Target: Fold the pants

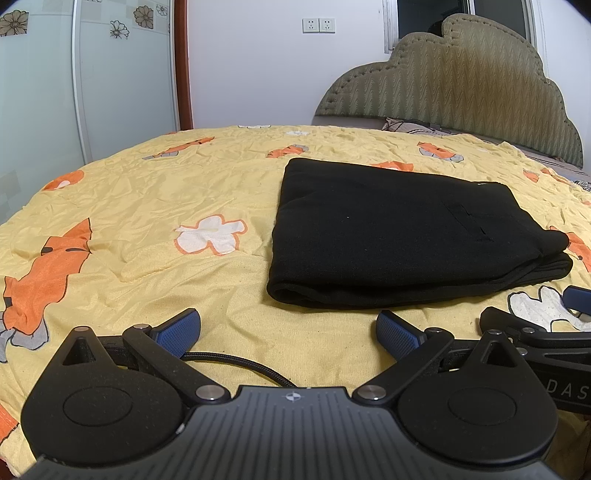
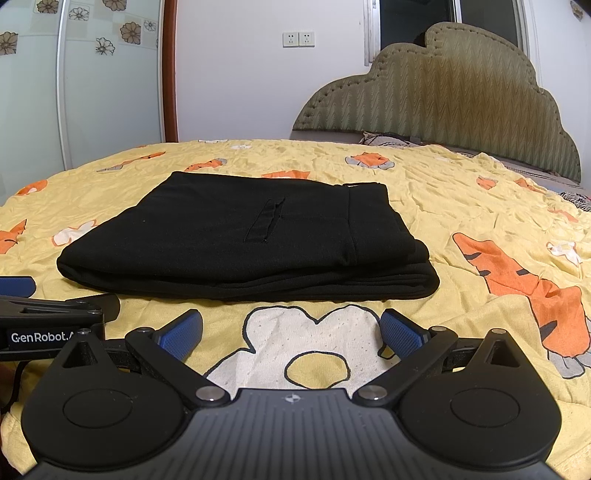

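The black pants (image 1: 406, 236) lie folded into a thick flat stack on the yellow bedspread; in the right wrist view the pants (image 2: 243, 240) show a pocket slit and waistband on top. My left gripper (image 1: 288, 332) is open and empty, low over the bed, just in front of the stack's near left corner. My right gripper (image 2: 291, 332) is open and empty, just in front of the stack's near right part. Neither touches the pants. The right gripper's side shows at the left view's right edge (image 1: 535, 332).
The yellow bedspread (image 1: 147, 192) with orange and white prints covers the bed. An upholstered headboard (image 1: 461, 85) stands at the back right. A glass sliding door (image 1: 55, 81) and a wall with sockets (image 1: 317, 26) lie beyond the bed's far edge.
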Motion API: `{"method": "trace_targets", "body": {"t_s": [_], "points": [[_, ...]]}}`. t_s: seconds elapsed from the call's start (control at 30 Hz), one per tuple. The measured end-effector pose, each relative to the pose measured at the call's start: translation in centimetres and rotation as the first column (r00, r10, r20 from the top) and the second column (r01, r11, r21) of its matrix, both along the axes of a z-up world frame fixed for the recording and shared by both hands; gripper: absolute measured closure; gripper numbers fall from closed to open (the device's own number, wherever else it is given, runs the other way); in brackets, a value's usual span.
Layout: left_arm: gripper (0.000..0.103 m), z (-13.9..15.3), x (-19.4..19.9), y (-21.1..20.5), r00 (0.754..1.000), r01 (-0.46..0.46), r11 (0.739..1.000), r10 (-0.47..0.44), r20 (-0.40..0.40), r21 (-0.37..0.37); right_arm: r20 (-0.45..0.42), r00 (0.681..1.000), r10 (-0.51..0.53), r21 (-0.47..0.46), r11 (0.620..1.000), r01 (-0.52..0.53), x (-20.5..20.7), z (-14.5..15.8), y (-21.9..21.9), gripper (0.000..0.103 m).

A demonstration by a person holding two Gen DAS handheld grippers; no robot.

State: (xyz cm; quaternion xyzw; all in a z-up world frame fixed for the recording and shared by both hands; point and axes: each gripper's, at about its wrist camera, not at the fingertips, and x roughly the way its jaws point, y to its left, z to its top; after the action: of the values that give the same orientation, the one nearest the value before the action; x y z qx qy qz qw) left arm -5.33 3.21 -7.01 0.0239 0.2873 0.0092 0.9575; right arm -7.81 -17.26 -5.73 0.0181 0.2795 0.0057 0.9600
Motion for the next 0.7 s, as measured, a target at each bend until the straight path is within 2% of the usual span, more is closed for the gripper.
{"method": "trace_targets", "body": {"t_s": [0.7], "points": [[0.0,0.01,-0.02,-0.01,1.0,0.0,1.0,0.0,0.0,0.001,0.002,1.0,0.0,0.0,1.0,0.0,-0.02,0.09,0.08,0.0]]}}
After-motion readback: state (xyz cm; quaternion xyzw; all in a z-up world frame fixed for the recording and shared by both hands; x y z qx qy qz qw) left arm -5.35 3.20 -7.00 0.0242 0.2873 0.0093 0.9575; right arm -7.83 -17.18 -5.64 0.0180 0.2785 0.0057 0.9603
